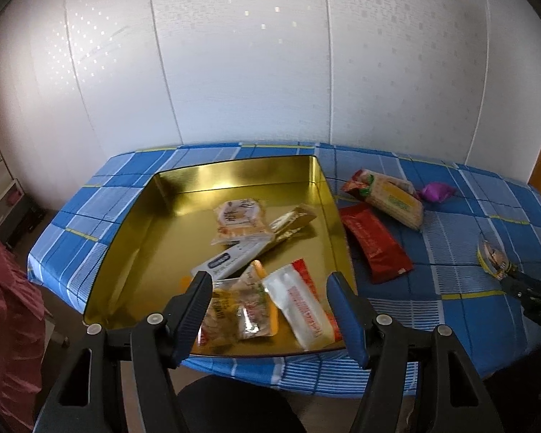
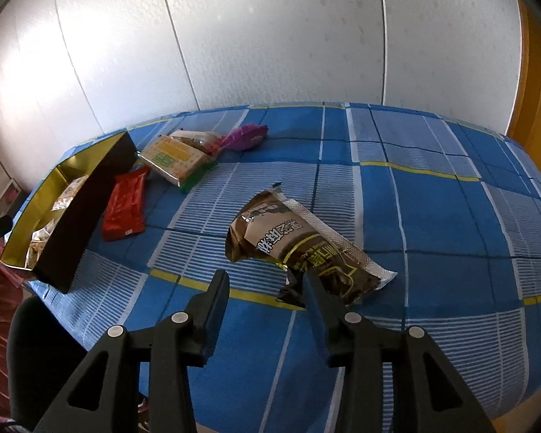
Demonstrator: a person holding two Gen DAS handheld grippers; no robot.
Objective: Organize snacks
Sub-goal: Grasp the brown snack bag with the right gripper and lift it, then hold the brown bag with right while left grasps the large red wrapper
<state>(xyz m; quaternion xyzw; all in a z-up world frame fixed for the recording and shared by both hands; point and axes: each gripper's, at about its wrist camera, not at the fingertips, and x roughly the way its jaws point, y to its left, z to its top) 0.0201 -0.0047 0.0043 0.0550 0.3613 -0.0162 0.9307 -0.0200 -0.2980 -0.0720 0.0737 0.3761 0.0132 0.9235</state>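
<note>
Gold tin point(image 1: 184, 195) sitting on the left part of the blue plaid tablecloth point(image 1: 451, 259), already loaded with a bunch of wrapped snacks: a pale round-biscuit pack point(image 1: 240, 218), a white bar point(image 1: 231, 259), a white-and-red sachet point(image 1: 301, 305), a few clear packets at the near edge. Left gripper point(image 1: 268, 283) hanging over the near end of that tin, fingers spread apart, nothing between them.

Outside the tin, just right of its wall: a red packet point(image 2: 124, 204), then a yellow cracker pack point(image 2: 173, 160) further back, and a small purple candy point(image 2: 245, 136) beside it at the far side.

Brown snack bag point(image 2: 299, 243) lying alone mid-cloth, well apart from the rest. Right gripper point(image 2: 267, 278) hovering right at its near end, released, right finger point(image 2: 315, 288) overlapping the bag's dark corner, no pinch on it. No idea if actually touching.
</note>
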